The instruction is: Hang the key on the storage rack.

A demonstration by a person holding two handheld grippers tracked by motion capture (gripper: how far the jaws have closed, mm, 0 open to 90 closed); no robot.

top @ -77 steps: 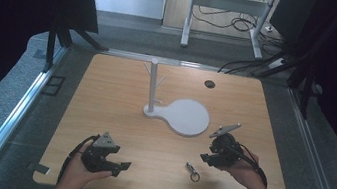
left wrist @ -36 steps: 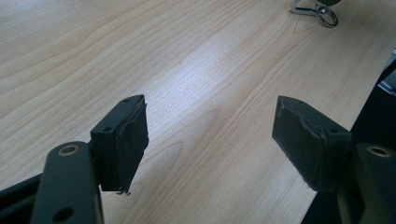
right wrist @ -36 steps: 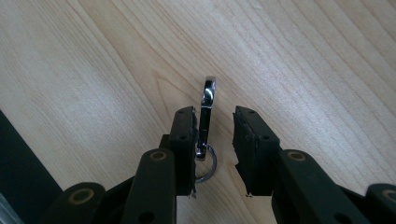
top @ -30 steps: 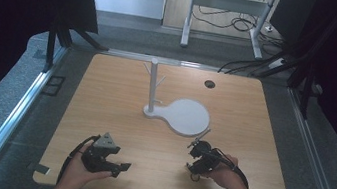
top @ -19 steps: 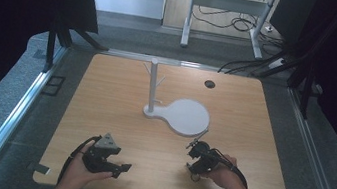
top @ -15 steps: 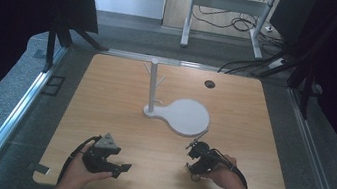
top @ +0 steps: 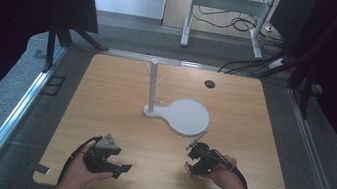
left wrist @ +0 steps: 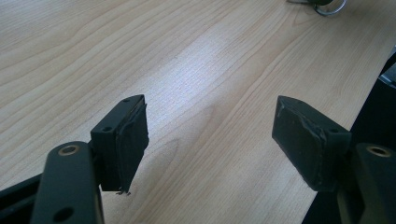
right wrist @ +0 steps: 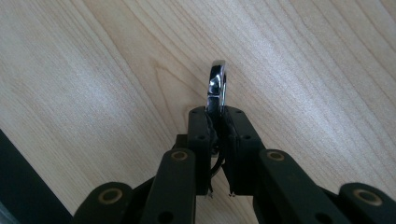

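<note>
- Chrome ring (right wrist: 217,86) sits edge-up between my right gripper's (right wrist: 217,114) pads, just closed on it, low over the wooden table (top: 264,119), near its front edge.
- My left gripper (left wrist: 210,135) rests open, empty, waiting aside.
- White peg stand (top: 153,84) likely awaits the ring.

A small shiny metal ring (right wrist: 217,86), chrome-bright with a rounded band, stands on edge, seen almost edge-on just above the middle of the right gripper view. Its lower part sits pinched between the two black pads of the right claw (right wrist: 216,116), which have just been closing onto it; its upper arc rises free over the pale wooden surface (right wrist: 102,74). In the high view it is too small to make out, lying lower right of centre at the claw tips.
</note>
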